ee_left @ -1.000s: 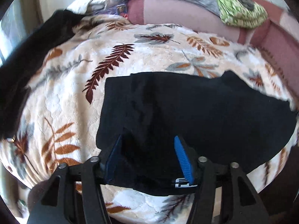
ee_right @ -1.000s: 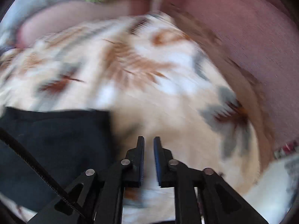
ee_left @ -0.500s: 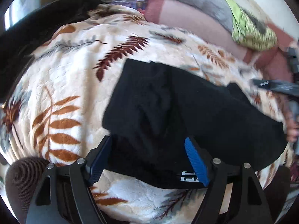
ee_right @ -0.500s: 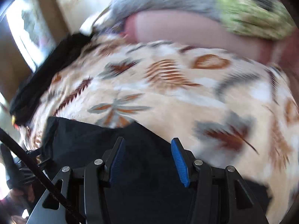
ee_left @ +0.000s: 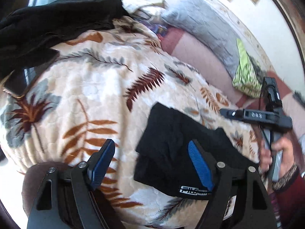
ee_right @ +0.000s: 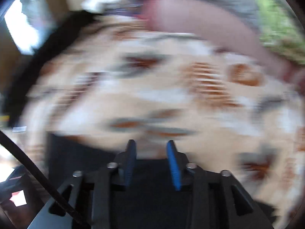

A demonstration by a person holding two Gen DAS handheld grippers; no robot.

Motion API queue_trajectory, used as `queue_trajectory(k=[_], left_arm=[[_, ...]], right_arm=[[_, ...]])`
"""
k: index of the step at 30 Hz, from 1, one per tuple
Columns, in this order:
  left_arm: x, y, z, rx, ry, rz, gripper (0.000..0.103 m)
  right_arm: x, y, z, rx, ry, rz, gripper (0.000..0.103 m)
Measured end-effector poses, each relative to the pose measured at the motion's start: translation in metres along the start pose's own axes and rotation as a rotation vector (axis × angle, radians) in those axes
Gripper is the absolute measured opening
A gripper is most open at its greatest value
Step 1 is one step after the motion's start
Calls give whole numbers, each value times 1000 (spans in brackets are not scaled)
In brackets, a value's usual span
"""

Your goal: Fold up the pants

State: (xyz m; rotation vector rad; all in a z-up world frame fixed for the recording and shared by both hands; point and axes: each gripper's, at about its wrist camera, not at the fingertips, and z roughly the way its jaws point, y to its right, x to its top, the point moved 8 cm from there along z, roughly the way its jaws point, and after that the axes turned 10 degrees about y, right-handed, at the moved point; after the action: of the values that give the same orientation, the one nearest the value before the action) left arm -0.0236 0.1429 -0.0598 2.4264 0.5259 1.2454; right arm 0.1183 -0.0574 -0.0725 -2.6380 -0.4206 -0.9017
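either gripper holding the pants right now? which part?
No. The left gripper is open above the blanket, with nothing between its fingers. The right gripper is open too, near the edge of the folded black pants; that view is blurred.

Bare leaf-print blanket (ee_left: pixel 99 87) lies open across the bed's middle. A black garment heap (ee_left: pixel 47 24) and a phone (ee_left: pixel 17 87) block the far left edge; pillows (ee_left: pixel 205 24) line the far edge.
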Motion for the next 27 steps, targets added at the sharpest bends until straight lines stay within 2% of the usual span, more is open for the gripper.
queue_trajectory(k=[1, 3, 5, 10, 13, 14, 15, 16, 17, 18, 19, 23, 27], left_arm=[[4, -3, -3, -4, 10, -15, 78], [16, -11, -18, -4, 43, -53, 79], [25, -21, -33, 16, 72, -67, 79], [40, -48, -64, 61, 128, -92, 79], [41, -53, -66, 60, 138, -89, 79], [40, -54, -67, 62, 135, -94, 79], [39, -55, -67, 52, 132, -103, 79], [39, -54, -66, 37, 130, -110, 79], [39, -53, -66, 22, 128, -116, 79], [38, -53, -67, 13, 127, -118, 79], [38, -52, -65, 13, 127, -114, 79], [40, -50, -64, 5, 133, -110, 79], [41, -42, -60, -1, 120, -90, 79]], right_arm=[[-1, -28, 4, 110, -24, 9, 39], [-5, -80, 12, 268, -64, 10, 39], [-7, -114, 23, 307, -76, -24, 39], [-44, -184, 28, 304, -90, -254, 40], [-79, -201, 28, 235, -73, -421, 54], [-91, -206, 33, 172, -58, -511, 53], [-95, -206, 42, 124, -50, -558, 36], [-98, -203, 46, 102, -56, -559, 24], [-96, -200, 47, 131, -60, -501, 24], [-90, -193, 43, 183, -62, -403, 16], [-85, -188, 40, 234, -70, -325, 14], [-79, -182, 27, 356, -86, -157, 13], [-91, -199, 26, 430, -115, -127, 17]])
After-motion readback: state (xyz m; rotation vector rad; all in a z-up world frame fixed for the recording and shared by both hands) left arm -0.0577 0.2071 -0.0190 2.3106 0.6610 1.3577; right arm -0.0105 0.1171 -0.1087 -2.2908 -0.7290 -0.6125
